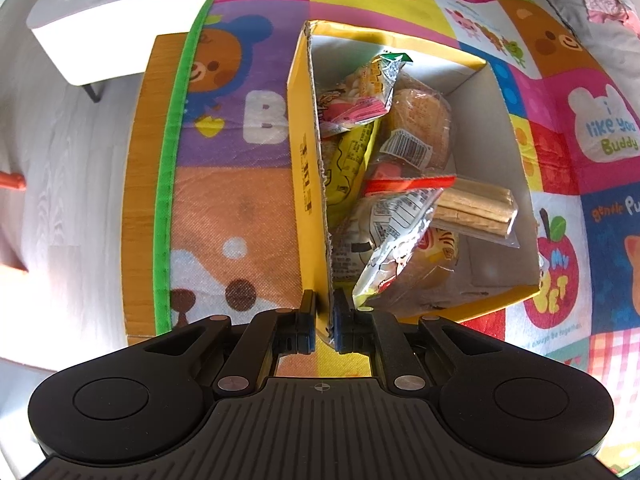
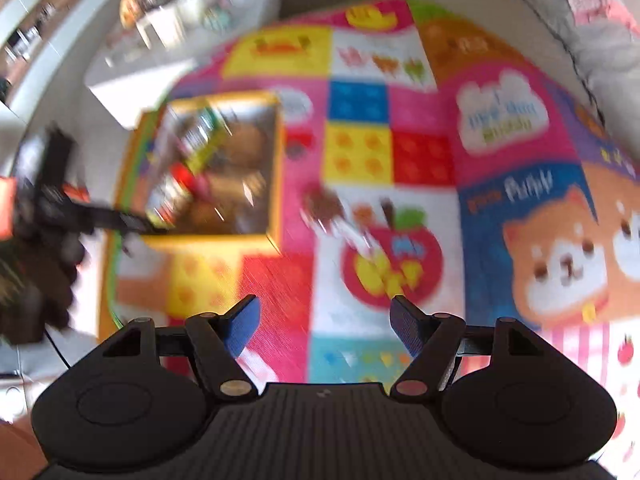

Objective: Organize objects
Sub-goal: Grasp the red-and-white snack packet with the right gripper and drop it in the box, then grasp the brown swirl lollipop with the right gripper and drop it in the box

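Colorful play mat (image 1: 248, 120) lies under the yellow box (image 1: 306, 184) of snacks. Left gripper (image 1: 324, 320) pinches the box's wall. Right gripper (image 2: 325, 328) hangs above the mat, fingers wide apart.

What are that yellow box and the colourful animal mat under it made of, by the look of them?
The yellow box, whose wall the left tool clamps, looks like corrugated cardboard: its torn top edge shows fluting, with a printed yellow outside and a plain pale inside. The colourful animal mat seems to be a woven or non-woven fabric, matte with a fine grid texture and a stitched green border.
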{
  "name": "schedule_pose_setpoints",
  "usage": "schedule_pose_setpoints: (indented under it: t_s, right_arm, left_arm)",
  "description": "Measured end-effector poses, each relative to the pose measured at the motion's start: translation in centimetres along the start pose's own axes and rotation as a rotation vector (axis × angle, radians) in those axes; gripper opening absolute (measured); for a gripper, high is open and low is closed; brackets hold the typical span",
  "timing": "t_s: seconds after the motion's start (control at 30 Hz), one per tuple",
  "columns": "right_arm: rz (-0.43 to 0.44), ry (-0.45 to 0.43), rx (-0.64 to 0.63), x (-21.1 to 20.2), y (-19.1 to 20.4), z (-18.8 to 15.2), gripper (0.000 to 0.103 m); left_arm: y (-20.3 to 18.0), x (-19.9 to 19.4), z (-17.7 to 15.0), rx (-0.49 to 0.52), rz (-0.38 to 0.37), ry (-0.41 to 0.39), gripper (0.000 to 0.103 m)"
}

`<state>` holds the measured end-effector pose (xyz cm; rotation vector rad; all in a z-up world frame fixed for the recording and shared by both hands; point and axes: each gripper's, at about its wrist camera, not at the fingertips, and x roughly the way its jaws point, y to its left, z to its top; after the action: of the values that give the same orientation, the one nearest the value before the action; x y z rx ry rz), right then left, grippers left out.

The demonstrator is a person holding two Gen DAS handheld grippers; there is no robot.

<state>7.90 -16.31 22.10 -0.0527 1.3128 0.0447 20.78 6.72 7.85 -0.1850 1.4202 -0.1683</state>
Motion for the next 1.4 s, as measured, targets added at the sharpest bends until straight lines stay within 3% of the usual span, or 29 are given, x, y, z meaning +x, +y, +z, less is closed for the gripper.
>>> schedule_pose_setpoints:
  t_s: [0.13,0.3,0.67,0.77,0.93,1.0,1.17,1.4]
  right_arm:
    - [-0.01,0.03,-0.016,2.0,-2.3,-1.1,0.072]
    - [-0.012,0.008,-0.196,5.4,-2.7,0.0,0.072]
    - [0.116,-0.085,-0.599,17.4,0.7,4.1,0.072]
    - [0.131,-0.087,-0.659,19.4,1.4,5.0,0.07]
    - [0.192,-0.038,-0.594,20.9,0.8,7.3,0.055]
    - [0.19,-0.023,-0.582,20.9,0.9,7.6,0.045]
    - [0.192,-0.009,-0.527,18.8,0.3,7.2,0.044]
    - [0.199,-0.03,-0.336,11.0,-2.6,4.8,0.044]
  left_arm:
    - [-0.3,0.0,0.1,-0.018,0.022,0.007,0.009]
    - [-1.1,0.0,0.3,-0.032,0.073,0.015,0.009]
    - [-1.0,-0.1,-0.1,-0.096,0.102,0.0,0.009]
    - [-0.9,0.0,-0.2,-0.126,0.099,-0.006,0.009]
    - [-0.9,0.1,-0.4,-0.14,0.103,-0.012,0.009]
    - [-0.9,0.2,-0.3,-0.14,0.104,-0.01,0.009]
    - [-1.1,0.4,-0.1,-0.128,0.111,-0.002,0.009]
    - [-1.2,0.6,-0.1,-0.092,0.111,0.004,0.009]
